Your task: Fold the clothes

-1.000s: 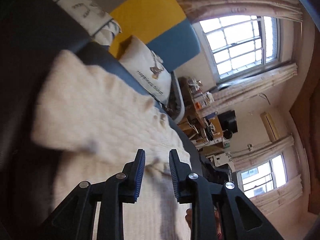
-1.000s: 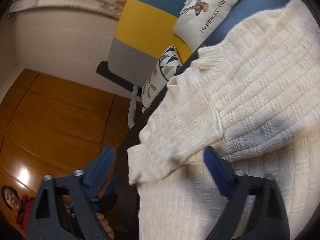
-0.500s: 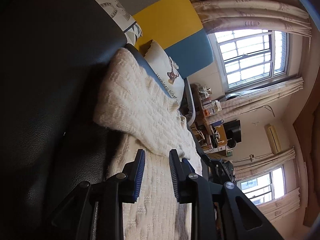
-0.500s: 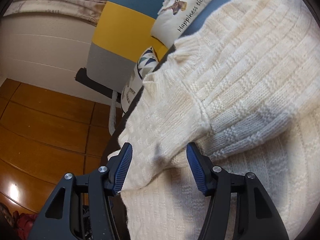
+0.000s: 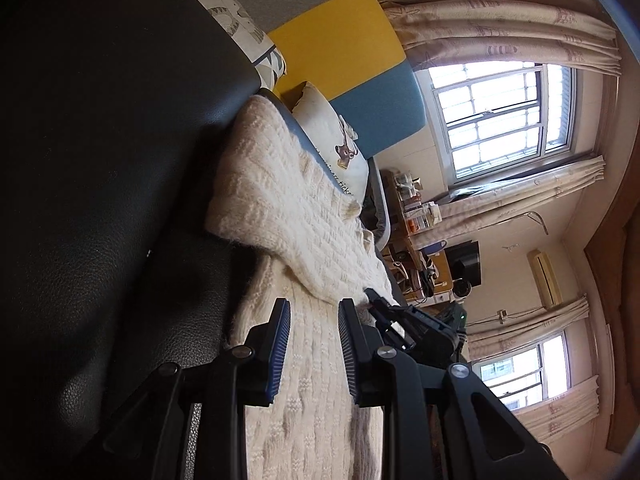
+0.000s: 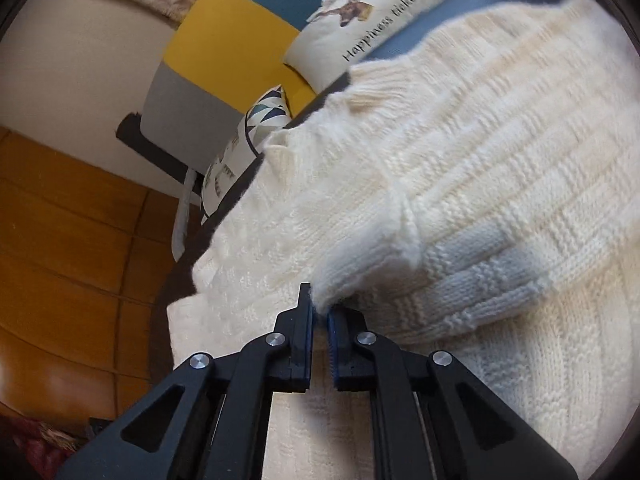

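With your right gripper (image 6: 319, 312) clenched on the folded edge of the cream sweater (image 6: 460, 184) lying on the dark sofa seat (image 5: 100, 200), carry that edge across evenly, while your left gripper (image 5: 314, 320), jaws part-open and grasping nothing, pins the lower body.

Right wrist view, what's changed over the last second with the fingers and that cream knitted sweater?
The right gripper moved in on the cream knitted sweater and its fingers, wide apart a second ago, closed on the edge of the folded-over sleeve. The left gripper kept the same narrow gap, nothing gripped. The sweater still lies on the dark sofa.
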The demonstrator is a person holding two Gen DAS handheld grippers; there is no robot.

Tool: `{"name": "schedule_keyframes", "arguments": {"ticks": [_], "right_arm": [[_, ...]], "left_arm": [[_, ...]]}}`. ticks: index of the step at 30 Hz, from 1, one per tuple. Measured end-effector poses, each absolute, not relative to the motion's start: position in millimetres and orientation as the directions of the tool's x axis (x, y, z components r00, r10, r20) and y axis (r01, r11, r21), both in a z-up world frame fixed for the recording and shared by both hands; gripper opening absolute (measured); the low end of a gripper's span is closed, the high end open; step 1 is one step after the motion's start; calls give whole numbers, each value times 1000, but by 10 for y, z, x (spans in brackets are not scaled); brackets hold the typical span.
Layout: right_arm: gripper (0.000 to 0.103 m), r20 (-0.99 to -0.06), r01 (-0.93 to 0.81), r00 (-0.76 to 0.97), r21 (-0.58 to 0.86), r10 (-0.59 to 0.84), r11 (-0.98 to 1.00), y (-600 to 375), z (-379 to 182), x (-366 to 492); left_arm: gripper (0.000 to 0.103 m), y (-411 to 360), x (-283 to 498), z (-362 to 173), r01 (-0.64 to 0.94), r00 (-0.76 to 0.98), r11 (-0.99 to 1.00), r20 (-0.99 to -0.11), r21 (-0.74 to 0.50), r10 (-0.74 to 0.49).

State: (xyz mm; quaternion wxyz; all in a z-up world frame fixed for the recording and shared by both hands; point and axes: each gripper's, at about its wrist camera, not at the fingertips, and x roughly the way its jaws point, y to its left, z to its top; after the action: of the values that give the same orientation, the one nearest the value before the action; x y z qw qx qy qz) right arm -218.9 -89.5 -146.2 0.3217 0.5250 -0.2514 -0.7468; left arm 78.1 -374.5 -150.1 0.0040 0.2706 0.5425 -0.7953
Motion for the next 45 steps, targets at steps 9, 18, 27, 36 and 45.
{"name": "schedule_keyframes", "arguments": {"ticks": [9,18,27,36,45], "right_arm": [[7,-583,457,-253,632,-772,-626,-1391,-453,-2305],[7,-545,610,-266,543,-795,-577,-1863,521,-2337],[7,-539,702,-248,472,-805,-533,-2262,1044,-2244],[7,-480,755,-228,462,-847,-465,-2367,1376,-2123],[7,-451,757,-219,480,-865,-442,-2197,1433,-2134]], "left_arm": [[24,-3749,692,-1600,257,-885,-235,-326,-937,334],[26,-3749,460,-1716,222,-950,11,-213,-975,227],[26,-3715,385,-1691,226,-972,84,-219,-970,91],[26,-3672,239,-2000,291,-954,234,-298,-928,3],[26,-3712,42,-2030,223,-970,285,-240,-932,-29]]}}
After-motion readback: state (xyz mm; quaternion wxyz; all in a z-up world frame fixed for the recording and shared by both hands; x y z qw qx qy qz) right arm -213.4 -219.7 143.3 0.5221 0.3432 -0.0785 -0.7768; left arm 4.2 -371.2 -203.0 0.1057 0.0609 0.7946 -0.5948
